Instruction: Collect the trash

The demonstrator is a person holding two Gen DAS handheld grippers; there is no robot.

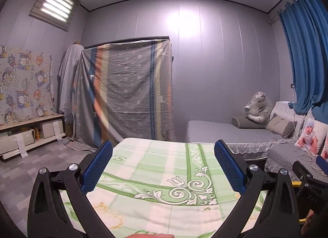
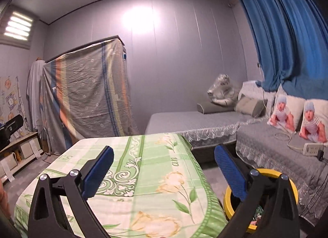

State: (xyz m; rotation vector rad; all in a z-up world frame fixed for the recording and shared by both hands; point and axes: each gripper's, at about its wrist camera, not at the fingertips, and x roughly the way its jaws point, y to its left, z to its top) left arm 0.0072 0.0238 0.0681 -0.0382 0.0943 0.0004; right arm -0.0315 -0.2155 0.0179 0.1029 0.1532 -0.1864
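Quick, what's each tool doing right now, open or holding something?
Left tool: open, holding nothing.
Right tool: open, holding nothing.

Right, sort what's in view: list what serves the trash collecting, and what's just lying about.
For the job:
- round yellow plastic bin, scraps inside, on the floor beside the table
- left tool, open, empty
- right tool, open, empty

Just lying about:
- green floral tablecloth
- two baby-print pillows
- plastic-wrapped plush tiger
- white power strip
- blue curtain

green floral tablecloth (image 1: pixel 155 168), blue curtain (image 2: pixel 287 33) — baby cushions (image 2: pixel 297 119)
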